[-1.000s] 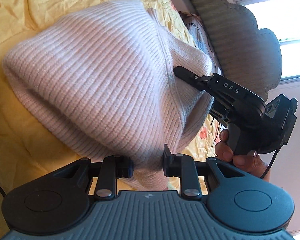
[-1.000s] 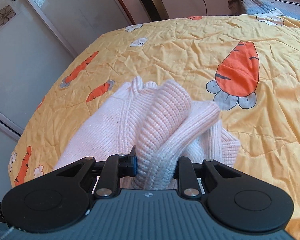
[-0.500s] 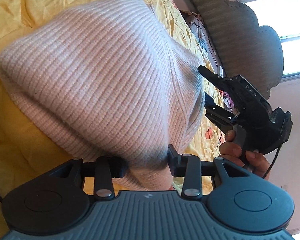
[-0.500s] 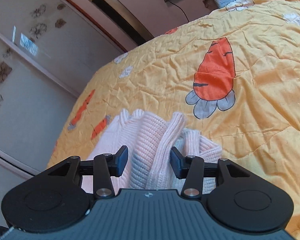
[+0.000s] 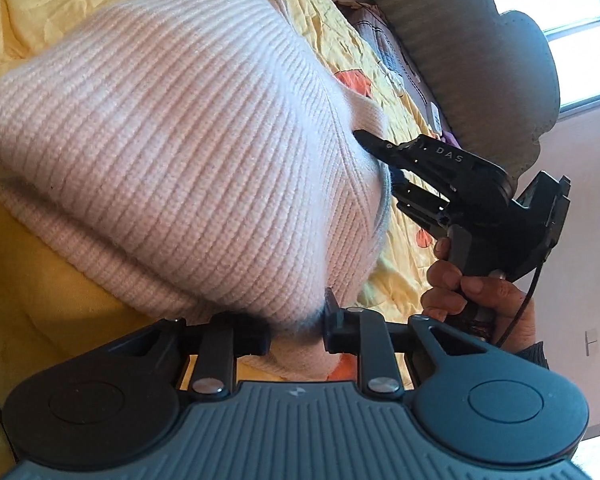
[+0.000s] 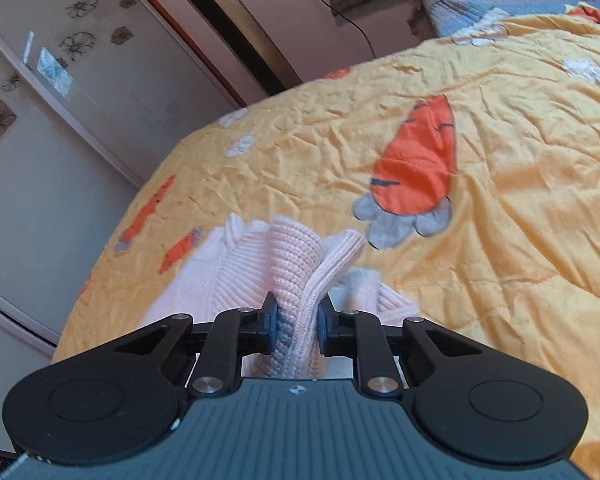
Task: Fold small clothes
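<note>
A pale pink ribbed knit sweater [image 5: 180,140] hangs bunched over the yellow carrot-print bed cover [image 6: 500,260]. In the left wrist view it fills the middle. My left gripper [image 5: 296,320] is closing, with a thick fold of its lower edge pressed between the pads. To the right, my right gripper [image 5: 380,160] bites into the sweater's far side, held by a hand [image 5: 472,292]. In the right wrist view, the right gripper [image 6: 298,316] is closing on upright folds of the sweater [image 6: 296,248], which the pads squeeze.
A padded headboard [image 5: 480,40] and a bright window [image 5: 580,40] lie beyond the bed. The right wrist view shows a flower-patterned wardrobe [image 6: 40,120], a tall standing unit [image 6: 236,28] and a pillow [image 6: 500,8] at the bed's head.
Both grippers spread their jaws half a second ago and have closed again on the sweater. The right gripper shifted its hold along the knit's edge.
</note>
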